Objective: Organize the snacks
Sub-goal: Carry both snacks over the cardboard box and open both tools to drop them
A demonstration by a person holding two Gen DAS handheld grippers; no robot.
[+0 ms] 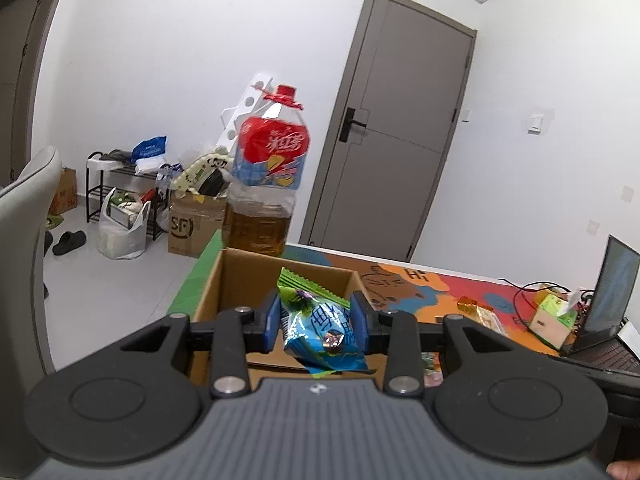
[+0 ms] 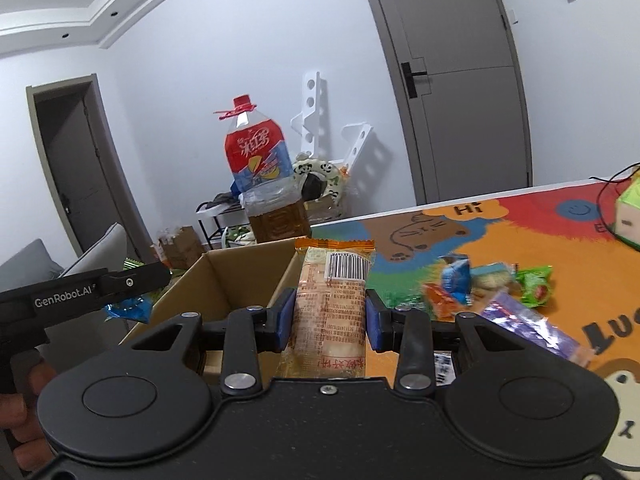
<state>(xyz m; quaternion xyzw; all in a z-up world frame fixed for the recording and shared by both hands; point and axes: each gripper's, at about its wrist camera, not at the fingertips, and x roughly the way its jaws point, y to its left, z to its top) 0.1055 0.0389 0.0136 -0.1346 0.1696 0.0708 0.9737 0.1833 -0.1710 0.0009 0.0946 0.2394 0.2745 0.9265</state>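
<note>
Left gripper (image 1: 317, 323): jaws closed on blue-green snack packet (image 1: 320, 330), held over open cardboard box (image 1: 240, 276). Right gripper (image 2: 329, 318): jaws clamped on orange-topped barcoded snack pack (image 2: 332, 300), box just beyond-left; loose snacks (image 2: 496, 284) on bench (image 2: 520, 232) to right.

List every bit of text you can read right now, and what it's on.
"GenRobot.AI" on the left gripper.
"SF" on the floor box.
"Hi" on the table mat.
"Lu", cut off, on the same mat.
Oil bottle: large white Chinese characters, not clearly readable.
Orange packet in the right gripper: barcode and print too small.
Blue packet: characters blurred.
</note>
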